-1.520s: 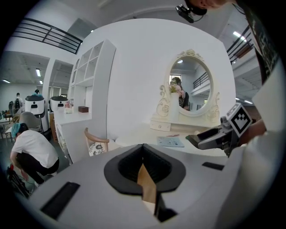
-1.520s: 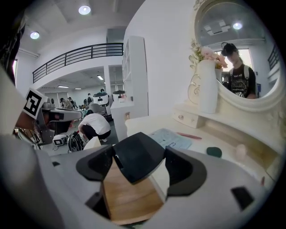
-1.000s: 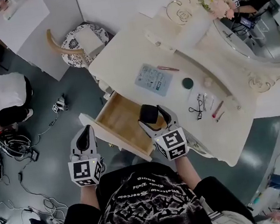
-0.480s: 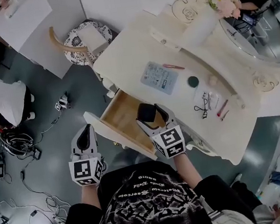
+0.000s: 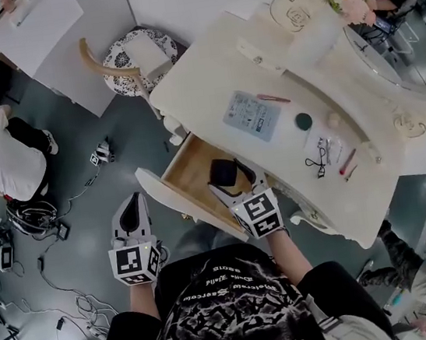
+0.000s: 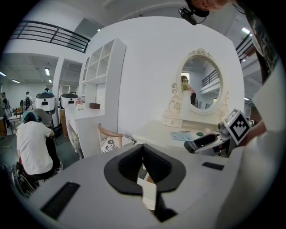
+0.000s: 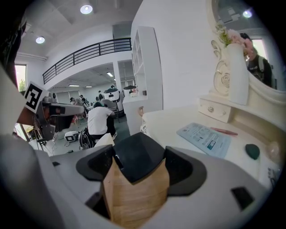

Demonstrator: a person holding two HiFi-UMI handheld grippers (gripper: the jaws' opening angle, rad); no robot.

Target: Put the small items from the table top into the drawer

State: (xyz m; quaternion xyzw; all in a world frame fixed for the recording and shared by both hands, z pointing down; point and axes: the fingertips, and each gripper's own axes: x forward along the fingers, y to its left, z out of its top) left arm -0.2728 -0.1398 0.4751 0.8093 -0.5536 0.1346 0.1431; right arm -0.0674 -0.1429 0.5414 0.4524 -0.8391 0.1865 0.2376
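Black box [image 7: 134,154], clamped in the right gripper [image 5: 231,180], has sunk a little lower over the open drawer [image 5: 184,168] at the table's [image 5: 209,87] 7 o'clock, so letting go looks near; the left gripper [image 5: 129,208] hangs closed and empty at the drawer's 9 o'clock.

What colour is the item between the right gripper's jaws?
The item is black; clearest in the right gripper view.

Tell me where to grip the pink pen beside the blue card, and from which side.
Probably take the pink pen at its middle, from straight above, closing across its width: it lies flat on the table top, slender, beside the blue card, long sides seemingly free.
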